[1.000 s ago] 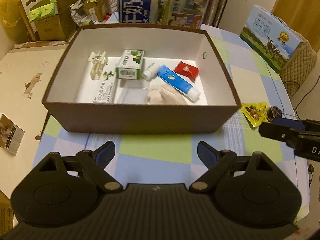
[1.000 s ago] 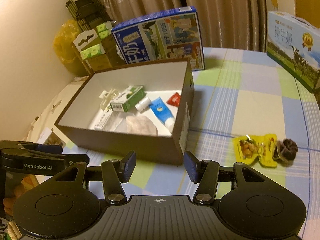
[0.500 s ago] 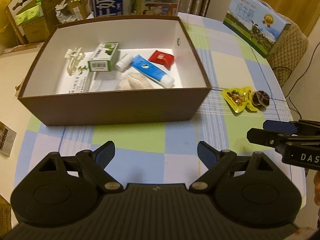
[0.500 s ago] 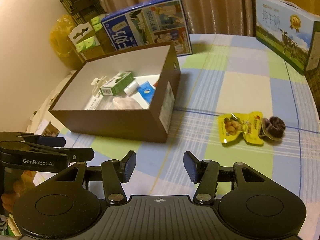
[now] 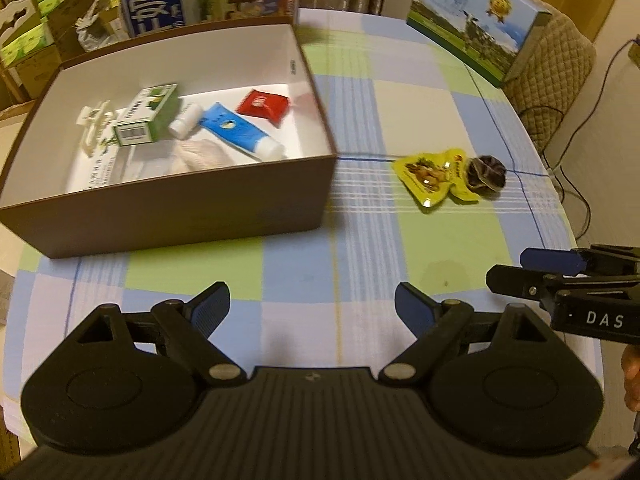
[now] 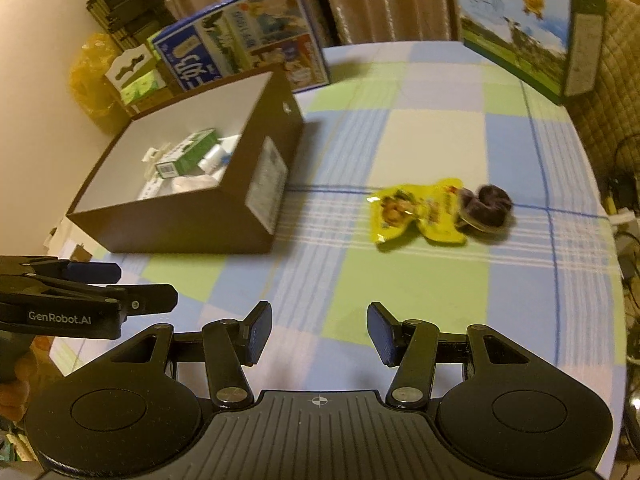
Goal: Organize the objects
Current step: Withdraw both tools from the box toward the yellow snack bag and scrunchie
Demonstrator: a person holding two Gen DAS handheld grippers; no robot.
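Left gripper (image 5: pixel 312 308): ribbed black body, blue pads spread wide, holding nothing, above the checked tablecloth (image 5: pixel 360 264). Right gripper (image 6: pixel 318 330): likewise spread and empty. Further out, a glossy yellow snack pouch (image 6: pixel 416 210) lies flat on the cloth, touching a dark crinkled round item (image 6: pixel 486 206) whose identity is blurred. Left of these stands a brown cardboard box (image 5: pixel 168 216) with white interior, containing a blue tube (image 5: pixel 240 132), a green-white carton (image 5: pixel 146 120), a red sachet (image 5: pixel 262 106) and a pale cloth (image 5: pixel 200 156), partly hidden by the near wall. Printed milk cartons (image 6: pixel 240 52) stand beyond.
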